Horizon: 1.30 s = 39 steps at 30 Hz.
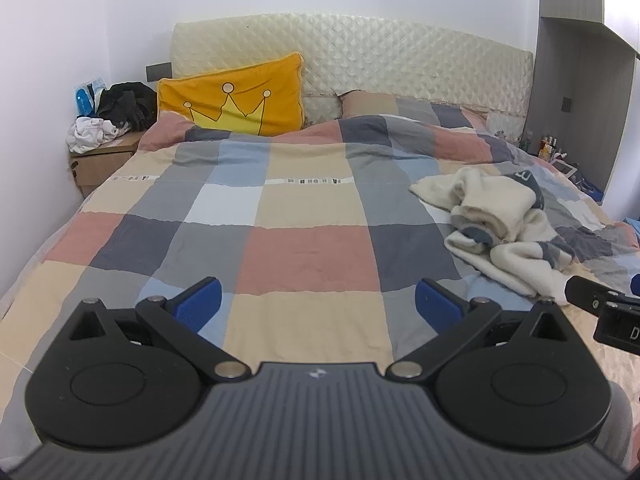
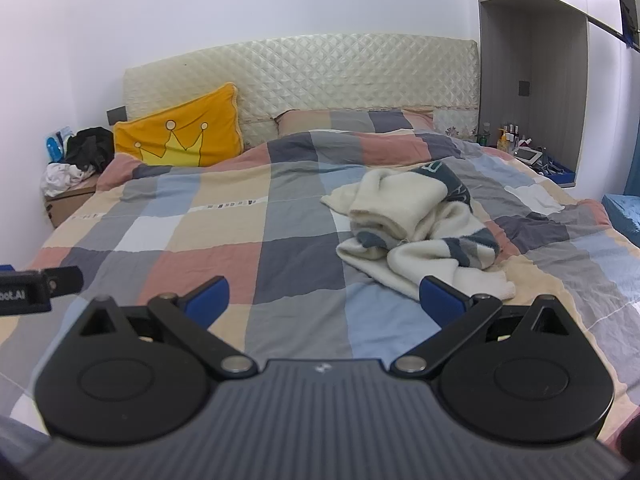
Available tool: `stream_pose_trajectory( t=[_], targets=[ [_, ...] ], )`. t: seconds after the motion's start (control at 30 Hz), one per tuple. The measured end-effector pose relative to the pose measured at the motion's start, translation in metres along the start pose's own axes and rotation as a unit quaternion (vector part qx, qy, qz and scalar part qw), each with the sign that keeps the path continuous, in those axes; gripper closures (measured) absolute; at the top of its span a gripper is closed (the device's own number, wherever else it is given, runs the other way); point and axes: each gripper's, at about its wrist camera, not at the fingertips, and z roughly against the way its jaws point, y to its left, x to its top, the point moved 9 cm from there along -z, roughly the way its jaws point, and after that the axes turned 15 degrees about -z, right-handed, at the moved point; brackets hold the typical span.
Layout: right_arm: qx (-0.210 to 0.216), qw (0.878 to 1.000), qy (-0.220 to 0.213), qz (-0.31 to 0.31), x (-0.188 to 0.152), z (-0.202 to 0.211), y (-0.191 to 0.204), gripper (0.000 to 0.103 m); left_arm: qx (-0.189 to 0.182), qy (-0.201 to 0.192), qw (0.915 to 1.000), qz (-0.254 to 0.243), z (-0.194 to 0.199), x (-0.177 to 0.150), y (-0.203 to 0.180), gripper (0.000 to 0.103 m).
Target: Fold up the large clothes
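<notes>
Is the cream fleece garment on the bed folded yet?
No. The cream fleece garment lies crumpled in a bunched heap on the checked quilt.

White strip across quilt showing row of dark letters, upside down, too blurred for reading. Second strip at quilt's left side, also unreadable. Left gripper body showing "bot.AI" in white, start of word cut off at frame edge. Right gripper body showing single white "D" at frame edge. Sweater carrying pale letter on dark band, possibly "E", uncertain. Small emblem on gripper housing, no text.
</notes>
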Motion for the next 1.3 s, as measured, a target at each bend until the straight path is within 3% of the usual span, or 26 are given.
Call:
stream_pose_trajectory(
  t=[1.3],
  targets=[
    [0.0,1.0,-0.005,-0.004,0.009,0.015,-0.007,0.0,-0.01,-0.017,0.9998,-0.002,0.014,0.004,-0.005,0.0]
  ],
)
